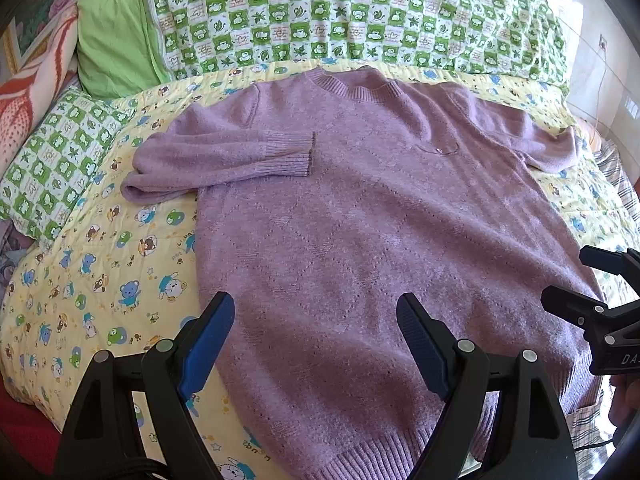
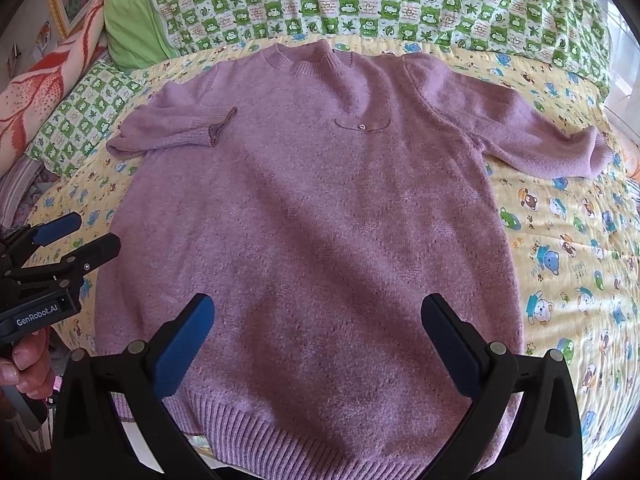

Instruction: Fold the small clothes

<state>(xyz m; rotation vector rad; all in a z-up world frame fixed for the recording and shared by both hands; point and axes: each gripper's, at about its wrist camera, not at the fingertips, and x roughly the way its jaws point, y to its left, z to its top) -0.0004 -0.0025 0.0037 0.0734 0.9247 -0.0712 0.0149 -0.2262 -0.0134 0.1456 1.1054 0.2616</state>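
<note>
A lilac knitted sweater (image 1: 360, 220) (image 2: 312, 220) lies flat, front up, on a yellow cartoon-print quilt (image 1: 100, 272) (image 2: 568, 240). Its left sleeve (image 1: 224, 160) (image 2: 172, 132) is folded inward over the chest, cuff pointing right. The right sleeve (image 1: 532, 136) (image 2: 540, 136) still stretches outward. My left gripper (image 1: 316, 312) hovers open above the lower part of the sweater with nothing between its fingers. My right gripper (image 2: 318, 312) hangs open above the hem area, also empty. Each gripper shows at the edge of the other's view: the right gripper (image 1: 568, 276) and the left gripper (image 2: 98, 232).
A green-and-white checked blanket (image 1: 360, 12) (image 2: 380, 0) is bunched along the far side, with a green pillow (image 1: 116, 40) and a checked pillow (image 1: 60, 160) at the left. A red patterned blanket (image 1: 28, 88) lies far left. A hand (image 2: 24, 360) holds the left gripper's handle.
</note>
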